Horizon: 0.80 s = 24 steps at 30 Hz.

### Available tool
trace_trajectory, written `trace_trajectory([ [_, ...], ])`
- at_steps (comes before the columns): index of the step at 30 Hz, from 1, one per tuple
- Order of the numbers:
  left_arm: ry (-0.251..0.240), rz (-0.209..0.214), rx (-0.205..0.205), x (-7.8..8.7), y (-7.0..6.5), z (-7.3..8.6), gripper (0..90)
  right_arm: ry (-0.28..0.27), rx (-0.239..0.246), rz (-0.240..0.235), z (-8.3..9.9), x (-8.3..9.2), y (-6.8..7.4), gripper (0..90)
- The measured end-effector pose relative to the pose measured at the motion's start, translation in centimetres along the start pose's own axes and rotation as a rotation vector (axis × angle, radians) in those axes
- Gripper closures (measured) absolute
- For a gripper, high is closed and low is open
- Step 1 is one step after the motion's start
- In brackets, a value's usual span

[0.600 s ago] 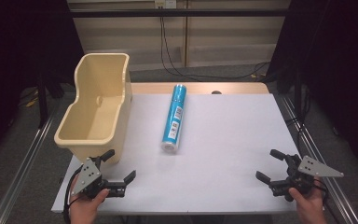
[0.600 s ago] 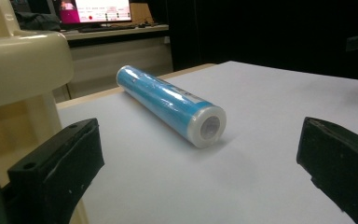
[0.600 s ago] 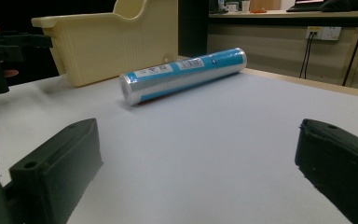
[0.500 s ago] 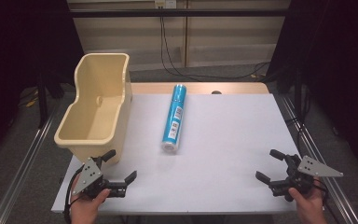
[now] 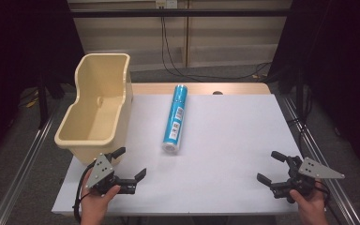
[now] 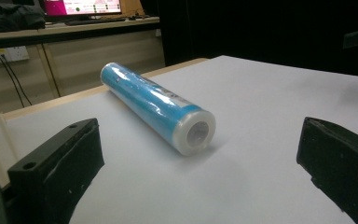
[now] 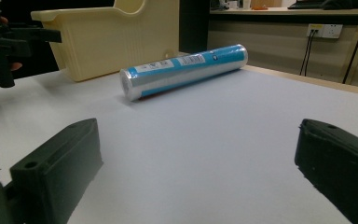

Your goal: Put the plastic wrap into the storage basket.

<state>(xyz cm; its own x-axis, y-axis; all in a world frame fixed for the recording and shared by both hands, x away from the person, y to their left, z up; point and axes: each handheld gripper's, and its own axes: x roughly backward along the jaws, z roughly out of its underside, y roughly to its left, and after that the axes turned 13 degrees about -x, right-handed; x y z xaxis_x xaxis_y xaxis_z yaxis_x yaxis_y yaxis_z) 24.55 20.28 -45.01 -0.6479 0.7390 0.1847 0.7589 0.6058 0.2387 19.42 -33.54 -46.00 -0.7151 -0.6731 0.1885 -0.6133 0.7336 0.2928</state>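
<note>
Blue roll (image 5: 175, 118) in clear wrap lies on its side on the white table top (image 5: 225, 140), long axis running away from the person, well apart from both tools. The cream tub (image 5: 98, 112) stands upright just left of the roll, not touching it, its inside bare as far as the high view shows. Left gripper (image 5: 132, 168) sits nearer the person than the roll and a little left of it, close by the tub's near corner, jaws spread wide with nothing between them; the left gripper view has the roll's white end (image 6: 198, 135) facing it. Right gripper (image 5: 275, 167) is nearer the person and far right of the roll, jaws likewise wide and empty. Judgement: start of the approach, nothing grasped yet; likely aim is lifting the roll into the tub. Next move probably calls for the left gripper to advance on the roll's near end, straddle it across its width, then close.
</note>
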Motion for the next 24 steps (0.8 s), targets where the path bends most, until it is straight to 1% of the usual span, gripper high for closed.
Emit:
trace_trajectory([
  [3, -0.002, 0.005, 0.001, -0.9, -0.2, -0.5, 0.0, 0.002, 0.002, -0.002, 0.0, -0.1, 0.2, 0.0],
  [4, 0.000, 0.009, 0.001, -1.3, -0.3, -0.7, 0.0, 0.007, 0.009, -0.003, 0.0, -0.1, 0.1, 0.0],
  [6, 0.002, 0.009, 0.010, -2.0, -0.4, -1.0, 0.0, 0.007, 0.006, -0.003, 0.1, -0.1, 0.2, 0.0],
  [11, 0.002, 0.022, 0.009, -3.6, -0.5, -1.6, 0.0, 0.006, 0.006, -0.004, 0.1, -0.1, 0.2, 0.0],
  [14, -0.001, 0.027, 0.003, -5.0, -0.5, -2.3, 0.0, 0.006, 0.006, -0.004, 0.1, -0.1, 0.2, 0.1],
  [16, -0.008, 0.031, 0.009, -5.9, -0.4, -2.8, 0.0, 0.007, 0.006, -0.004, 0.1, -0.1, 0.2, 0.1],
  [18, -0.005, 0.028, 0.010, -6.9, -0.3, -3.1, 0.0, 0.005, 0.008, -0.005, 0.1, -0.1, 0.2, 0.1],
  [24, 0.011, 0.030, 0.019, -9.8, 0.3, -3.5, 0.0, 0.009, 0.005, -0.005, 0.1, -0.1, 0.2, 0.1],
])
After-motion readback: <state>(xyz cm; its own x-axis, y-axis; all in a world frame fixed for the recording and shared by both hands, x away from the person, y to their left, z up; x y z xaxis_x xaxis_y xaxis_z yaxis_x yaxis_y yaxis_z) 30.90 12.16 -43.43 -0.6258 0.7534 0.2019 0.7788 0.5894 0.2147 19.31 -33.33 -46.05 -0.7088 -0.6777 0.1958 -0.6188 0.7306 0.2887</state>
